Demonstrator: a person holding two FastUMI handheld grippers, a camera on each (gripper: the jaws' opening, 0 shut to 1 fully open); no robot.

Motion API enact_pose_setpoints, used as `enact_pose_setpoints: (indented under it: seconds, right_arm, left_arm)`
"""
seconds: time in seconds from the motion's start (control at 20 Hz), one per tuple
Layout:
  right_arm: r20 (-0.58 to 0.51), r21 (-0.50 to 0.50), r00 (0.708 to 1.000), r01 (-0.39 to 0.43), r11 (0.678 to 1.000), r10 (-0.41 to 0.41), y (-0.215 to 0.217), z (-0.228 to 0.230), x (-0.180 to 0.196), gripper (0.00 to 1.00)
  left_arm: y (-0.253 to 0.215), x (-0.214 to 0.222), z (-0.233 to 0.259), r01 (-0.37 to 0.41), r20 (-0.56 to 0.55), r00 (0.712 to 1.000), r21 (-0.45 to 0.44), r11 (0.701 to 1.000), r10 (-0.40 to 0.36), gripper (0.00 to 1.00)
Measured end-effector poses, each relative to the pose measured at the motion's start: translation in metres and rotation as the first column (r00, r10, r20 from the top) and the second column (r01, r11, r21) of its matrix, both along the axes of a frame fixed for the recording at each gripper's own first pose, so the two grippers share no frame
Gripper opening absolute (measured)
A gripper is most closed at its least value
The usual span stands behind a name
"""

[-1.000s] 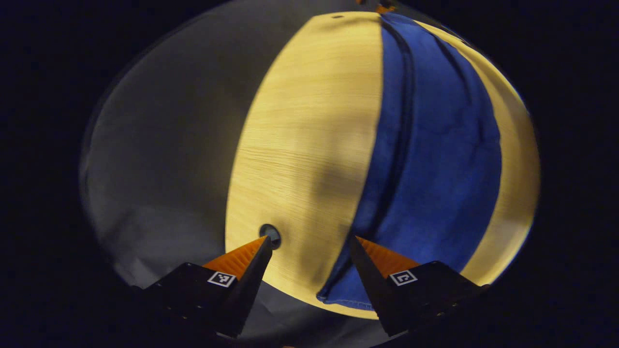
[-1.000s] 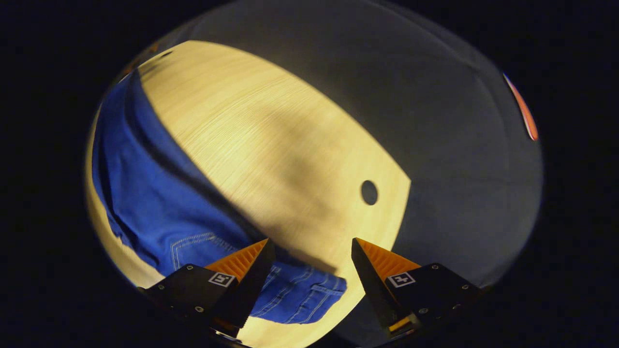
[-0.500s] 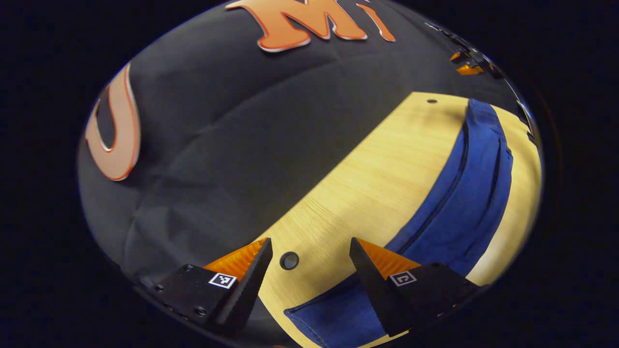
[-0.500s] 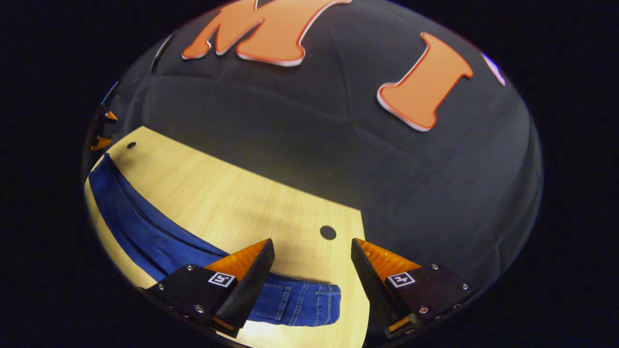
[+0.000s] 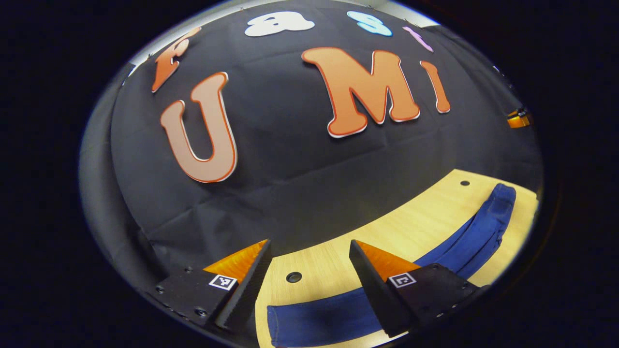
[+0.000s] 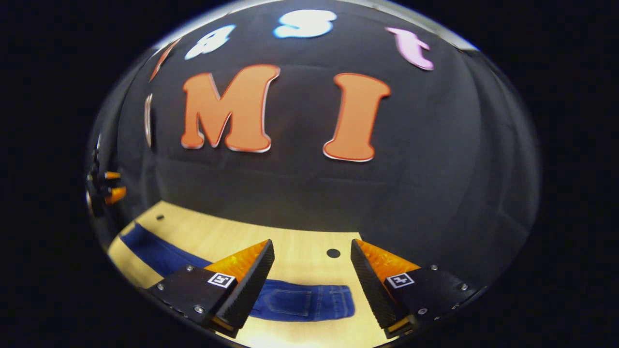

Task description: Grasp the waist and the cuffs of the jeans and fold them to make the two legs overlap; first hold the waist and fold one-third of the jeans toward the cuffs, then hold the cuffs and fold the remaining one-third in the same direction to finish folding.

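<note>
Jeans (image 5: pixel 333 316): blue denim, lying flat on the wooden tabletop (image 5: pixel 411 227) as one long narrow strip, the two legs stacked one over the other.
Long axis: along the table's length, roughly parallel to the booth wall. In the left gripper view it runs from the near end below the fingers away to the far right; in the right gripper view (image 6: pixel 300 302) it runs from under the fingers off to the far left.
Ends: the end seen in the right gripper view shows a stitched back pocket, so the waist lies there; the end by the left gripper is a plain rounded edge, detail too blurred to tell.
Left gripper (image 5: pixel 309 261): held above the table's near end, looking almost level toward the wall, fingers spread wide with nothing between them; the jeans pass below, not touched.
Right gripper (image 6: pixel 312 261): same pose over the waist end, tilted toward level, fingers wide apart and empty, clear of the denim.
Across views: each gripper shows small at the edge of the other's view, well apart from it.
Tabletop: light wood grain, a small round hole (image 5: pixel 293 277) near each end (image 6: pixel 333 253).
Booth wall (image 6: pixel 435 193): black cloth, creased, rising just behind the table's far edge.
</note>
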State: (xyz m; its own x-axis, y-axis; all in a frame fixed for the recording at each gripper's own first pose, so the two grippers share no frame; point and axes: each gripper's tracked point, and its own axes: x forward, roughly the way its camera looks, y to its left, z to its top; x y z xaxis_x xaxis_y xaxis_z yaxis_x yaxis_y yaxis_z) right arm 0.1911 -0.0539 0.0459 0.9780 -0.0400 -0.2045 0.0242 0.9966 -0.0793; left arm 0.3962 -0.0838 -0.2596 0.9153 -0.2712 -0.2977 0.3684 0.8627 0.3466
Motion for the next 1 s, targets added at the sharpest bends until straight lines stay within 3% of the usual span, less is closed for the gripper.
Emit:
enact_pose_setpoints:
  seconds: [0.1, 0.25, 0.45, 0.65, 0.8, 1.0]
  right_arm:
    - [0.045, 0.175, 0.999, 0.002, 0.985, -0.011, -0.015, -0.001, -0.002, 0.98]
    - [0.040, 0.375, 0.997, 0.050, 0.926, -0.070, -0.043, -0.025, -0.007, 0.98]
    - [-0.039, 0.472, 0.989, 0.147, 0.869, -0.146, -0.062, -0.082, -0.014, 0.96]
    - [-0.167, 0.577, 0.972, 0.234, 0.782, -0.168, -0.079, -0.145, -0.026, 0.96]
    - [-0.255, 0.640, 0.955, 0.284, 0.714, -0.150, -0.081, -0.185, -0.023, 0.97]
    - [-0.348, 0.676, 0.918, 0.385, 0.628, -0.189, -0.093, -0.230, -0.009, 0.97]
  left_arm:
    - [0.001, -0.014, 0.017, -0.017, 0.016, 1.000, -0.021, 1.000, 0.017, 0.98]
    - [-0.005, -0.041, 0.021, -0.061, 0.022, 0.998, -0.035, 0.998, 0.062, 0.98]
    - [-0.008, -0.066, 0.004, -0.090, -0.034, 0.996, -0.037, 0.995, 0.088, 0.98]
    - [-0.008, -0.085, -0.007, -0.126, -0.075, 0.990, -0.070, 0.990, 0.120, 1.00]
    - [-0.009, -0.091, -0.016, -0.141, -0.089, 0.986, -0.025, 0.990, 0.139, 0.98]
    - [-0.004, -0.099, -0.027, -0.159, -0.100, 0.982, 0.040, 0.987, 0.162, 0.98]
